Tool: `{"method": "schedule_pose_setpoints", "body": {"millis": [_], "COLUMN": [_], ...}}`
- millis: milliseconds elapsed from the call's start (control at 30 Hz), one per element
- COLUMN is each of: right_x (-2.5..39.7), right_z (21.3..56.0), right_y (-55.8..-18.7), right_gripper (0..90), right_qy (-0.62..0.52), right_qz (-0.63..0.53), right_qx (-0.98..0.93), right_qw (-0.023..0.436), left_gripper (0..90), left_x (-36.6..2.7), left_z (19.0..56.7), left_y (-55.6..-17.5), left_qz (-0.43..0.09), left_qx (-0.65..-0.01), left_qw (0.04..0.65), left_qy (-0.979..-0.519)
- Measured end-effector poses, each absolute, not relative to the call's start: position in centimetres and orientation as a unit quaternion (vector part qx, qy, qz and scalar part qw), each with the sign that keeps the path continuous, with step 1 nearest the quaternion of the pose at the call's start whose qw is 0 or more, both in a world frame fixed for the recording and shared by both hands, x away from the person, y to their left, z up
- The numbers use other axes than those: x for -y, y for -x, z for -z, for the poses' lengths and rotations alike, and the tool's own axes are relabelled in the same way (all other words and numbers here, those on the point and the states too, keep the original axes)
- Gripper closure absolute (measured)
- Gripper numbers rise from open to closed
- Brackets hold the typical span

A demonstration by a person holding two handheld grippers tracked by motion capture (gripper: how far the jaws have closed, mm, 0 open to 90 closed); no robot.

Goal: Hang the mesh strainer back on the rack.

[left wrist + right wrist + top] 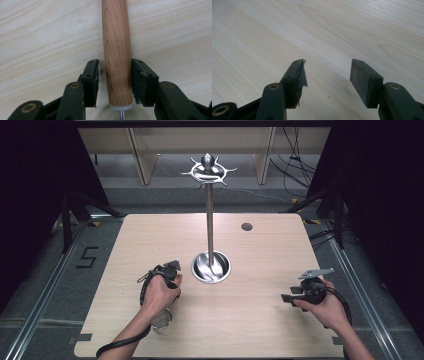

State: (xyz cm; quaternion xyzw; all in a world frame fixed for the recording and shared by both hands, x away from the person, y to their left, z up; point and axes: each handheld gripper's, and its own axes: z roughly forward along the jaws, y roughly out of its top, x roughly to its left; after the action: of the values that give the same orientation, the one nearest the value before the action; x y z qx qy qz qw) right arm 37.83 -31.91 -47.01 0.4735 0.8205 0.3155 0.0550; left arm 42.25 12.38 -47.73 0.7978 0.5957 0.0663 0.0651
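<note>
Left gripper (114, 82): jaws spread around a wooden handle (117, 52); the right pad seems to touch its side, while the left pad stands a little off it.
Wooden handle: lies flat on the table (37, 37) and runs straight away between the jaws; a white collar and a thin metal shank show at its near end.
Right gripper (327, 82): jaws spread wide, with bare wood between them.
Hands: the left hand (161, 292) sits at the table's near left, just beside a round metal piece (162, 319); the right hand (322, 305) is near the right edge.
Stand (210, 220): upright chrome pole in a dish-shaped base, mid-table, with hooked arms on top.
</note>
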Motion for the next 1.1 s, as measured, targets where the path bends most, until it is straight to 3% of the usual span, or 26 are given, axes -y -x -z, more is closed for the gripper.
{"method": "schedule_pose_setpoints", "body": {"millis": [400, 667, 1000, 1100], "right_x": [32.1, 31.9, 31.9, 31.9], "right_z": [47.1, 47.1, 47.1, 47.1], "right_y": [-38.1, -38.0, -38.0, -38.0], "right_gripper": [45.5, 45.5, 45.1, 45.0], "right_qy": [-0.459, -0.459, -0.458, -0.458], "right_qz": [-0.315, -0.316, -0.319, -0.319], "right_qx": [-0.828, -0.828, -0.827, -0.827], "right_qw": [0.066, 0.071, 0.073, 0.073], "left_gripper": [67.1, 68.2, 68.5, 68.5], "left_x": [-13.2, -14.2, -15.1, -15.6], "left_z": [47.3, 47.2, 47.1, 47.1], "left_y": [-41.7, -41.7, -41.3, -41.4], "left_qz": [-0.061, -0.068, -0.068, -0.081], "left_qx": [-0.584, -0.556, -0.566, -0.539], "left_qw": [0.067, 0.062, 0.093, 0.109], "left_qy": [-0.807, -0.826, -0.816, -0.831]}}
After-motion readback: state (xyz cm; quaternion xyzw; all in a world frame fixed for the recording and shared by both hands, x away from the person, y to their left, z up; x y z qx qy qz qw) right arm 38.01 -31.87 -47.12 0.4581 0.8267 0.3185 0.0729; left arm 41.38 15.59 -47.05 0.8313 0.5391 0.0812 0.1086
